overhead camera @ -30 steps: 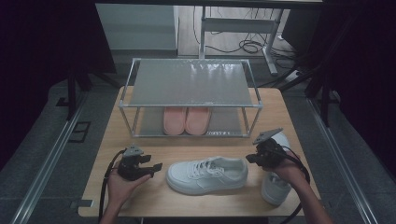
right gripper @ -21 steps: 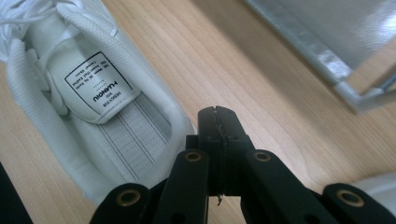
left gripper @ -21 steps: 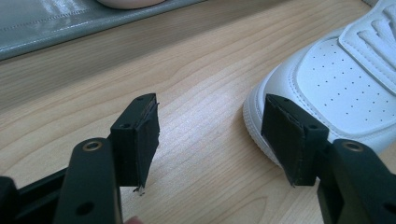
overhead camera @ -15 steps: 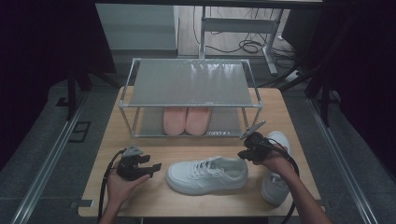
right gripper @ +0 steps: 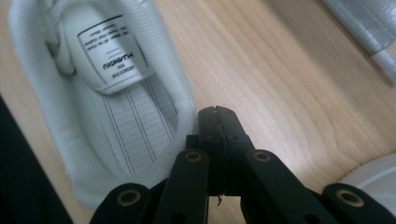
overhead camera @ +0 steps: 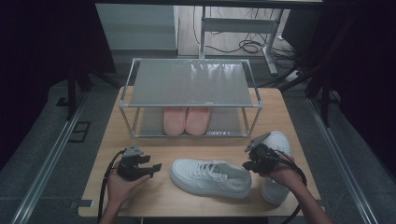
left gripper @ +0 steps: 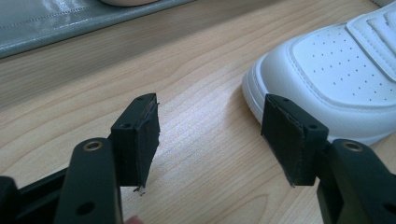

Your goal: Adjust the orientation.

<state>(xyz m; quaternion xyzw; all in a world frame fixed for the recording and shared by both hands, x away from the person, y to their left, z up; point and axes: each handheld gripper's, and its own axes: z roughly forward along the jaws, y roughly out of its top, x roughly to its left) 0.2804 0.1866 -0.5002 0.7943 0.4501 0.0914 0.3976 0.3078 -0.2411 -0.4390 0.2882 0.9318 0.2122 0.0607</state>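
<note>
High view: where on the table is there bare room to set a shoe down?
Free: the rack's top shelf, and the table strip between rack and left gripper. Crowded: front right, around both white sneakers and the right gripper.

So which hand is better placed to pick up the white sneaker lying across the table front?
Right, probably. The right gripper sits at the heel of the white sneaker, its shut jaws right above the collar rim. The left gripper is open but stands off the toe, with bare table between them.
</note>
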